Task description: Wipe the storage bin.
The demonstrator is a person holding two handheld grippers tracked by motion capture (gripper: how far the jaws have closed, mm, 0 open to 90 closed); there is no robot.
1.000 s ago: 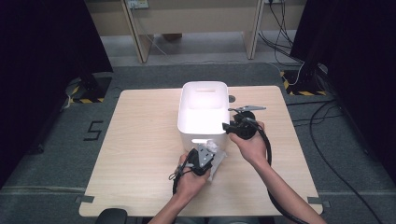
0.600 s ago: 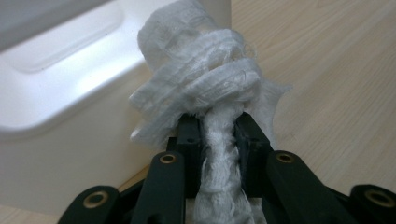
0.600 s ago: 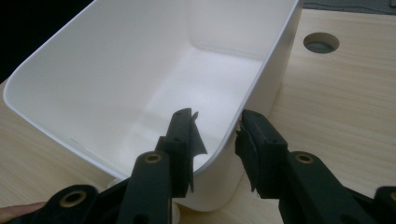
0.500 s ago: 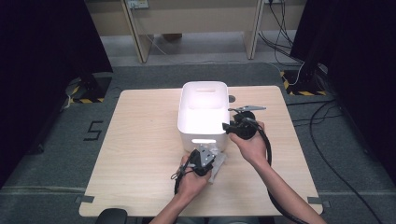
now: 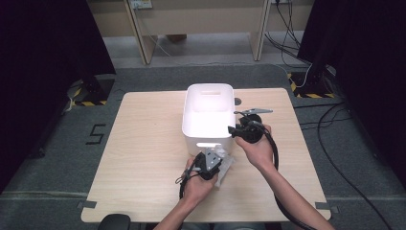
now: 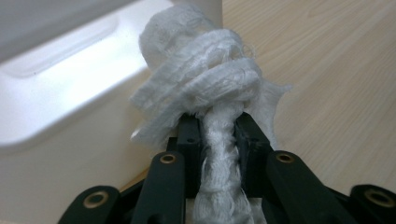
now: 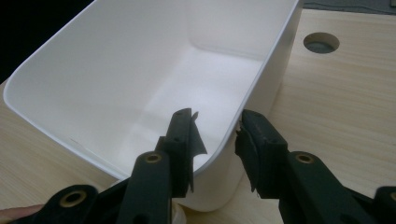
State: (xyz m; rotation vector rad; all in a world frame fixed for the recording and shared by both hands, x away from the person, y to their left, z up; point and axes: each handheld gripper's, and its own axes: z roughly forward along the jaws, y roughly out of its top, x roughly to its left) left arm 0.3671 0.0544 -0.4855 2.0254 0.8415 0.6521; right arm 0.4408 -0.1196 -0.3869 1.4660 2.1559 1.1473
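Bin [image 5: 208, 108] wall just beyond rope [image 6: 210, 93]

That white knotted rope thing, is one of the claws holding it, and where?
Yes. The left gripper is shut on the white knotted rope, its jaws pinching the strand just below the knot. The right gripper straddles the white bin's wall.

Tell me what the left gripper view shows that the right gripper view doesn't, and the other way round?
The left gripper view alone shows a knotted white cloth rope clamped between the left hand-held gripper jaws, beside the bin's outer wall and handle recess. The right gripper view alone shows the bin's bare inside, the right hand-held gripper with one jaw inside and one outside its wall, and a round hole in the tabletop. Both share the white plastic bin and the wooden table.
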